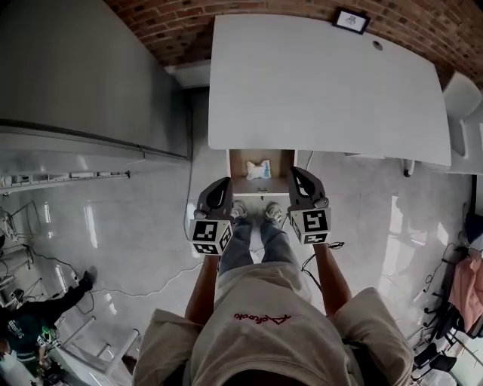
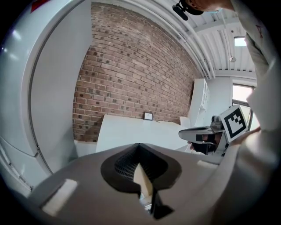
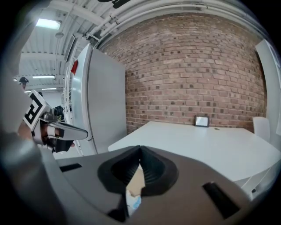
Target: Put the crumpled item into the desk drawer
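Shirt (image 1: 256, 332) closest under the head camera, both forearms reaching out from it toward the desk drawer (image 1: 235, 163).

Desk drawer: pulled out from under the white desk (image 1: 317, 83), open at the top, brown inside.

Crumpled item (image 1: 258, 170): white with a bit of blue. It lies inside the drawer, near the middle of the floor, clear of both my grippers. In the right gripper view I see it (image 3: 133, 203) through the slot below my closed tips, beyond them, not between them.

Left gripper (image 1: 224, 182): held over the drawer's front left corner. In its own view (image 2: 139, 151) my tips meet, jaws together, nothing pinched.

Right gripper (image 1: 296, 173): over the drawer's front right corner. In its own view (image 3: 140, 151) jaws pressed together, empty.

Shoes (image 1: 255, 213): on the floor just in front of the drawer, between the two grippers.

Grey cabinet (image 1: 83, 68): well to the left of the drawer.

Small picture frame (image 1: 352, 20): far beyond the drawer, at the back edge of the desk against the brick wall (image 1: 189, 26).
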`<state>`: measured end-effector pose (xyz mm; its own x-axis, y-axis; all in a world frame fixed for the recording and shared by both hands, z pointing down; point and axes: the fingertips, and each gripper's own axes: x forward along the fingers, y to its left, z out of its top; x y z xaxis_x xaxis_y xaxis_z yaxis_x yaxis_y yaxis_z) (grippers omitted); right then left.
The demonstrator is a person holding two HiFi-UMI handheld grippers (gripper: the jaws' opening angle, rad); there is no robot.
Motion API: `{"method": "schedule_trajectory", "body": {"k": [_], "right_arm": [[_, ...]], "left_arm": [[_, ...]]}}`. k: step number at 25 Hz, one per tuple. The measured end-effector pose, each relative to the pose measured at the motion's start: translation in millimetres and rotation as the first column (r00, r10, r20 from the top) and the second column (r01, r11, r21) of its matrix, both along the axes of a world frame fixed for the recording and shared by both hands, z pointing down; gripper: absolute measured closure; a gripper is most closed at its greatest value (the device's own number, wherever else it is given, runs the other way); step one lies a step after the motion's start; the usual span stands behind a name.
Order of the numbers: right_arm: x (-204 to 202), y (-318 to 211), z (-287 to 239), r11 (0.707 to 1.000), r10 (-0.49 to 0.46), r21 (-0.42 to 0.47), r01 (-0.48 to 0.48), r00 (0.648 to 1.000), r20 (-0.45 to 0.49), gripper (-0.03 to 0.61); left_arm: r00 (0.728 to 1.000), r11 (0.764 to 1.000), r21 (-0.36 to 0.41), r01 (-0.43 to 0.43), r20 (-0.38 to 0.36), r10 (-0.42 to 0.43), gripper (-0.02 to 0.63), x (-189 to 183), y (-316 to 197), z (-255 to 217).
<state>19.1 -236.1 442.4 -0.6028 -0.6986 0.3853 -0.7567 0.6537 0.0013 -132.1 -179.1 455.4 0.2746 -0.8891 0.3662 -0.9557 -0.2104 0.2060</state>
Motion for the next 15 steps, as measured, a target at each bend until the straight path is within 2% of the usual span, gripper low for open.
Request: {"method": "schedule_trajectory", "body": {"k": [6, 15], "right_arm": [[22, 0, -49, 0.998, 0.050, 0.048, -0.050, 0.999, 0.018, 0.566], [50, -12, -112, 0.984, 0.095, 0.145, -0.101, 0.994, 0.046, 0.566]], "left_arm": [[0.999, 0.998, 0.055, 0.022, 0.032, -0.024, 0.604, -6, 4, -53], [0.997, 0.983, 0.181, 0.033, 0.065, -0.045, 0.604, -4, -13, -126]]}}
